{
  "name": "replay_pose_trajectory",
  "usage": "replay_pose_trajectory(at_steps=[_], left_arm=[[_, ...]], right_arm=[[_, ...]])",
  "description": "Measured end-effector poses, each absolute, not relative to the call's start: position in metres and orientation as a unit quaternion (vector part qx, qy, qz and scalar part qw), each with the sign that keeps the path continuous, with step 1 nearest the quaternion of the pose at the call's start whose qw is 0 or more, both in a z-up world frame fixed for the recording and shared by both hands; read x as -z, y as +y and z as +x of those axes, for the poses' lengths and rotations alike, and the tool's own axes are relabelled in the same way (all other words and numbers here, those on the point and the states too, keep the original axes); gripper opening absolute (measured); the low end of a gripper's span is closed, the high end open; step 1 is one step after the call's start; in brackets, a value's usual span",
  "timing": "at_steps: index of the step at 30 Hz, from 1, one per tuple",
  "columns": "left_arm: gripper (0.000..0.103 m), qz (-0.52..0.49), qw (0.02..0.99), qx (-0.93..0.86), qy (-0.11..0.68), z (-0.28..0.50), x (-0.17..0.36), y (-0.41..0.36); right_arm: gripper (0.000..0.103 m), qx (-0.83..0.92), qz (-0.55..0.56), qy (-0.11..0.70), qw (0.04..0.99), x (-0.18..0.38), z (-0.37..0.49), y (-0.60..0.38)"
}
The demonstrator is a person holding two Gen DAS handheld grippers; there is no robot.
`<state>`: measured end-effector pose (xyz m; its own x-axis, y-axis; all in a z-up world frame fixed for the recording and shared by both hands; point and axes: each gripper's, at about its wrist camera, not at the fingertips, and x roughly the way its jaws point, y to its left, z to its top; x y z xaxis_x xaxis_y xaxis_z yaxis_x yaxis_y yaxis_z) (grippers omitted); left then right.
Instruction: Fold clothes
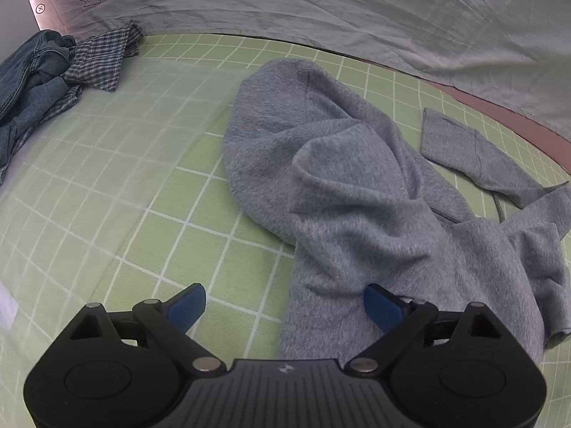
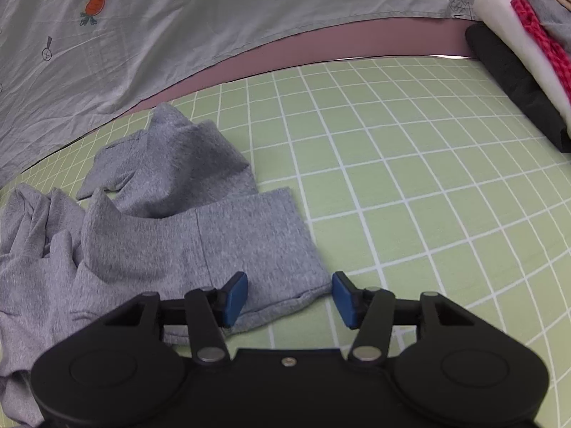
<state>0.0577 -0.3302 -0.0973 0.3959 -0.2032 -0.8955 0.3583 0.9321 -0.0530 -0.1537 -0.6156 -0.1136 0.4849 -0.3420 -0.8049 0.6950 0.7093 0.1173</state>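
Evidently soft, light and floppy, the grey sweatshirt (image 1: 357,192) lies crumpled on the green checked bed sheet (image 2: 410,178), best taken by its near hem, perhaps at the corners, under the wide-open left gripper (image 1: 285,306) and part-open, empty right gripper (image 2: 289,299).

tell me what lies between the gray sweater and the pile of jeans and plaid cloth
Only bare green checked sheet lies between the gray sweater and the pile of jeans and plaid cloth; the left wrist view shows it.
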Motion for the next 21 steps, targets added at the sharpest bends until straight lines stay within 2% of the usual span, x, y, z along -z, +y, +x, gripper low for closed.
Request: replay_pose_trajectory(at_steps=[1,2,3,14,21], left_arm=[[0.097,0.071,0.832,0.169,0.523,0.057,0.096,-0.329],[0.097,0.067,0.833,0.17,0.522,0.056,0.095,-0.326],[0.097,0.063,0.833,0.17,0.522,0.055,0.093,-0.324],[0.097,0.004,0.855,0.167,0.49,0.008,0.047,-0.255],[0.097,0.008,0.852,0.166,0.496,-0.031,0.041,-0.211]], right_arm=[[0.037,0.312,0.206,0.402,0.836,0.114,-0.152,-0.612],[0.021,0.31,0.196,0.402,0.839,0.113,-0.151,-0.609],[0.012,0.304,0.194,0.4,0.842,0.111,-0.152,-0.607],[0.012,0.235,0.194,0.31,0.901,0.038,-0.182,-0.536],[0.012,0.157,0.192,0.342,0.906,0.043,-0.182,-0.466]])
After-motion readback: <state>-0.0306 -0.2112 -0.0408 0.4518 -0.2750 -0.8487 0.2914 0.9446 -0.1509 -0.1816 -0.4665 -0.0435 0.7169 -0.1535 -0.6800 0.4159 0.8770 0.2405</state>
